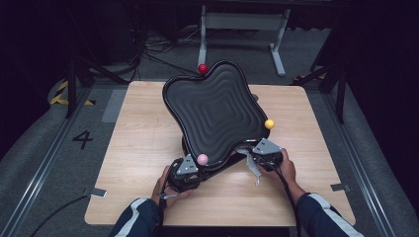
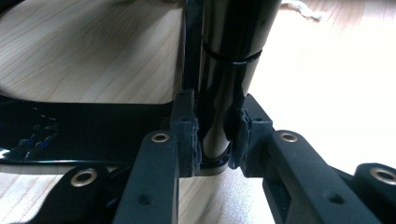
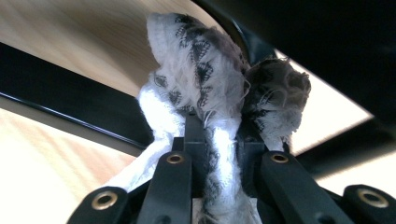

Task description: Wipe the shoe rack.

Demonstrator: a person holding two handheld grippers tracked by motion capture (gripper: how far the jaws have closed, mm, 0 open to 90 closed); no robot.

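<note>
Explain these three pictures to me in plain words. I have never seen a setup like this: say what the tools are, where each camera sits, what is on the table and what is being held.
No robot here: a person sits at a wooden table and holds a hand tool with two black jaws in each hand.

The high view looks down from above the person. The other two pictures come from small cameras riding on the tools, looking along their jaws.

On the table stands a black wavy tray, tilted up on a black stand. Coloured balls sit at its edge: red, yellow and pink.

The left gripper is closed around a shiny black post of the stand. The right gripper is clamped on a white cloth with dark smudges, held close to the tray's underside, perhaps for wiping.
</note>
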